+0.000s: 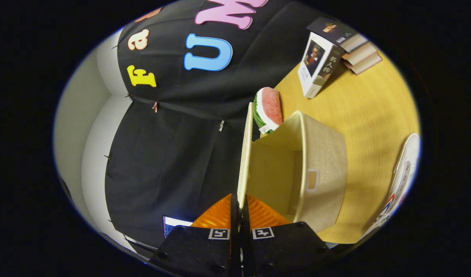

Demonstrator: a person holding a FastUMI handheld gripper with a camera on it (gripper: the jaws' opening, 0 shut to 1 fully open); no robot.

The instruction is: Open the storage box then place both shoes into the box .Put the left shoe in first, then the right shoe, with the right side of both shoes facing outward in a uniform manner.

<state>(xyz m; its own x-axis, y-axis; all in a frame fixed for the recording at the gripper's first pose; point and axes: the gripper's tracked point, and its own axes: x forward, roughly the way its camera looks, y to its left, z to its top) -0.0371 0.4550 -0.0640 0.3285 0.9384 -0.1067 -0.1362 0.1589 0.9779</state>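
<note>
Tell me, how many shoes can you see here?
1. A white shoe lies on the wooden table, beyond the open storage box whose lid the gripper pinches. The other may be hidden.

Dim, warm light; strong fisheye bend at edges; soft shadows, no glare.

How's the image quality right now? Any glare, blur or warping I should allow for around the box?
Gripper view: sharp, no glare; fisheye bends the table and shoe. Storage box evenly lit, interior shaded but readable. The gripper is shut on the lid, seen edge-on.
</note>
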